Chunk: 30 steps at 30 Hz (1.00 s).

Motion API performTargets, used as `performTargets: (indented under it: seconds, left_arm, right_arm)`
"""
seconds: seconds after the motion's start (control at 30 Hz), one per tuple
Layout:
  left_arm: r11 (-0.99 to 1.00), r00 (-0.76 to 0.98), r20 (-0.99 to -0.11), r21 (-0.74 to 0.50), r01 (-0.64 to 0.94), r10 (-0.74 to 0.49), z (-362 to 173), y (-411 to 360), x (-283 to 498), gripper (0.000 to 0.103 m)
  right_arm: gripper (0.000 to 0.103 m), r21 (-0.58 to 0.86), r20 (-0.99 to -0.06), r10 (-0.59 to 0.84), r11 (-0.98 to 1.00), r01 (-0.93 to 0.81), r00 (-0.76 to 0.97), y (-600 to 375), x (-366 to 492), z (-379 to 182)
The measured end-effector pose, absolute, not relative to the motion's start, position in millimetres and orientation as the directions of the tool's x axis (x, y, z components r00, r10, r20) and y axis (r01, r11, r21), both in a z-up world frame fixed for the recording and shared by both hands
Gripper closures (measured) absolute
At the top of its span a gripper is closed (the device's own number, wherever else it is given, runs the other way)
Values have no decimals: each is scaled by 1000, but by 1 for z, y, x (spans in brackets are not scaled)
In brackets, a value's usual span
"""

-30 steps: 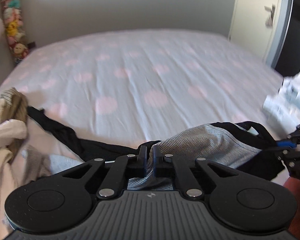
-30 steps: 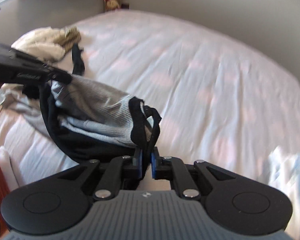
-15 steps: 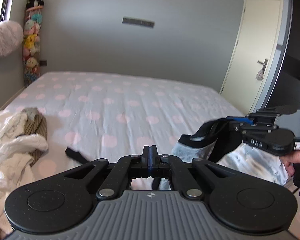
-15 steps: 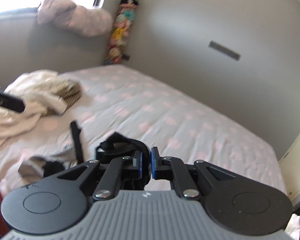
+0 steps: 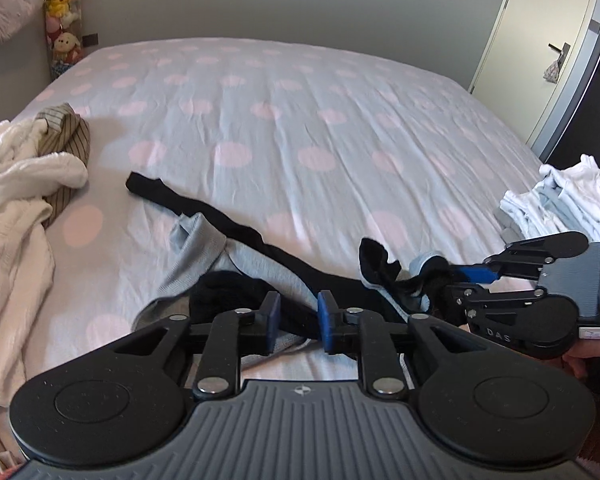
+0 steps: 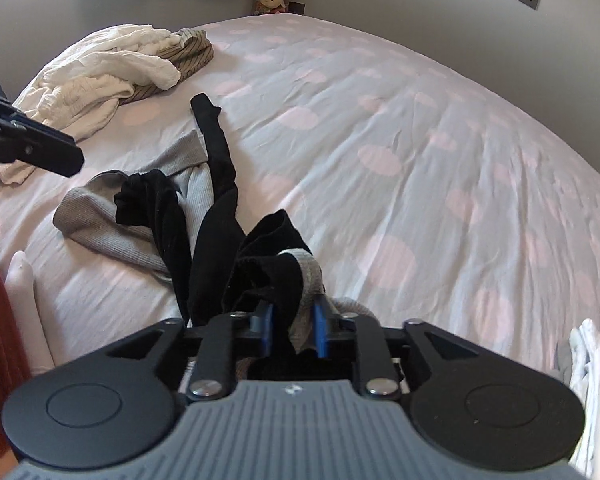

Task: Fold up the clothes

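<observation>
A grey and black garment (image 5: 204, 248) lies crumpled on the near part of the polka-dot bed (image 5: 300, 120), with a long black strap reaching left. It also shows in the right wrist view (image 6: 148, 216). My left gripper (image 5: 298, 320) is open just above the garment's near edge and holds nothing. My right gripper (image 6: 294, 320) has its jaws apart with a bunched black and grey edge of the garment between them; in the left wrist view it (image 5: 444, 280) sits at the garment's right end.
A pile of white and striped clothes (image 5: 24, 184) lies at the bed's left edge, also seen in the right wrist view (image 6: 120, 68). A stack of folded pale clothes (image 5: 556, 204) sits at the right edge. A door (image 5: 540, 40) stands at far right.
Both grippers came down from a raised position to the bed. The garment dropped onto the sheet. My left gripper went from shut to open, and the right gripper's jaws have parted.
</observation>
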<state>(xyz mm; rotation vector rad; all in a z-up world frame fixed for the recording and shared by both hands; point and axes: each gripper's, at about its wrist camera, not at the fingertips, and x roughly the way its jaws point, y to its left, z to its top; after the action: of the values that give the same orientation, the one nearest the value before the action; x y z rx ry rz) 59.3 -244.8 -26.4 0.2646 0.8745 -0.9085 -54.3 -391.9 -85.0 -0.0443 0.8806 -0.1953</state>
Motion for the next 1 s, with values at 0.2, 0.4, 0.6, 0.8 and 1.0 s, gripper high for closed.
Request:
performTargets:
  seconds: [0.2, 0.4, 0.6, 0.8, 1.0]
  left_arm:
    - [602, 305, -747, -157, 783, -590, -40, -258, 46, 77]
    - [562, 307, -738, -117, 819, -600, -54, -266, 40, 77]
    - [539, 268, -760, -127, 833, -592, -62, -267, 52, 77]
    - [478, 219, -780, -115, 871, -586, -71, -282, 58, 77]
    - [387, 173, -809, -72, 919, -561, -86, -307, 57, 77]
  right_arm:
    - [30, -120, -713, -249, 964, 236, 655, -399, -79, -95]
    - [16, -26, -678, -268, 939, 343, 684, -415, -102, -98]
    - [16, 26, -708, -223, 940, 341, 670, -426, -105, -97]
    - [17, -46, -713, -208, 967, 252, 669, -425, -108, -88]
    - [41, -211, -739, -200, 976, 60, 643, -423, -115, -83]
